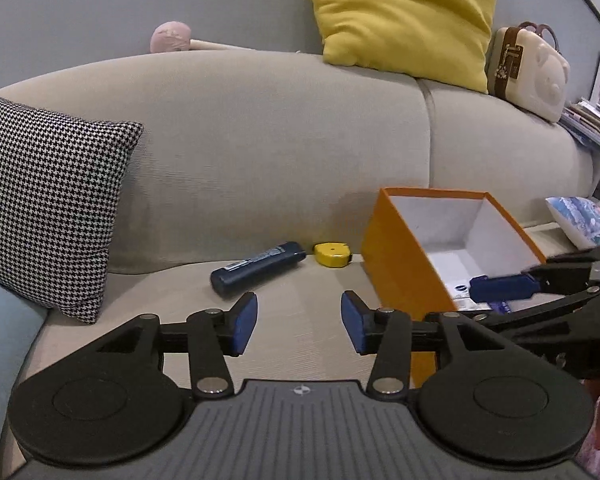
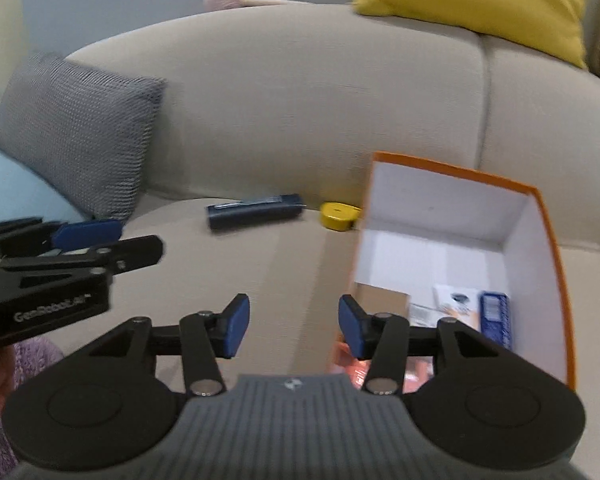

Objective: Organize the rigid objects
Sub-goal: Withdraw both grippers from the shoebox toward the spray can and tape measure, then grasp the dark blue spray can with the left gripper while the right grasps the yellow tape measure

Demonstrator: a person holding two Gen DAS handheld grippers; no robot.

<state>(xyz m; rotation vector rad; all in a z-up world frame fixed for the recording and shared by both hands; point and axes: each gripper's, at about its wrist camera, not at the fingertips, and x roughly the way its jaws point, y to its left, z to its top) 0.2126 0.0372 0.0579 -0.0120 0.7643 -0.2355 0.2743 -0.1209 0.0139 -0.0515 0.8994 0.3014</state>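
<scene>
From the left wrist camera, the left claw (image 1: 299, 323) hangs wide and empty over the beige sofa seat (image 1: 300, 344), aimed toward the dark blue oblong case (image 1: 259, 269) that lies flat near the backrest, with the yellow tape measure (image 1: 333, 254) just beside it on the right and the open orange box (image 1: 404, 268) to the right again, tilted and partly filled. The likely step is to fetch the blue case; it would go best if the left claw came down across its short width near the middle, since the body is long and smooth and an end grip may let it swing. A houndstooth cushion (image 1: 48, 208) leans at the left, a yellow cushion (image 1: 404, 16) and a cream bear-shaped case (image 1: 528, 72) sit on the backrest, and a grey wall rises behind. From the right wrist camera, which is blurred, the right claw (image 2: 294, 326) also stands wide, holding nothing, near the box's left wall; packets lie on the white box floor. The drop should clear the orange rim, as the light box may tip on soft upholstery.
</scene>
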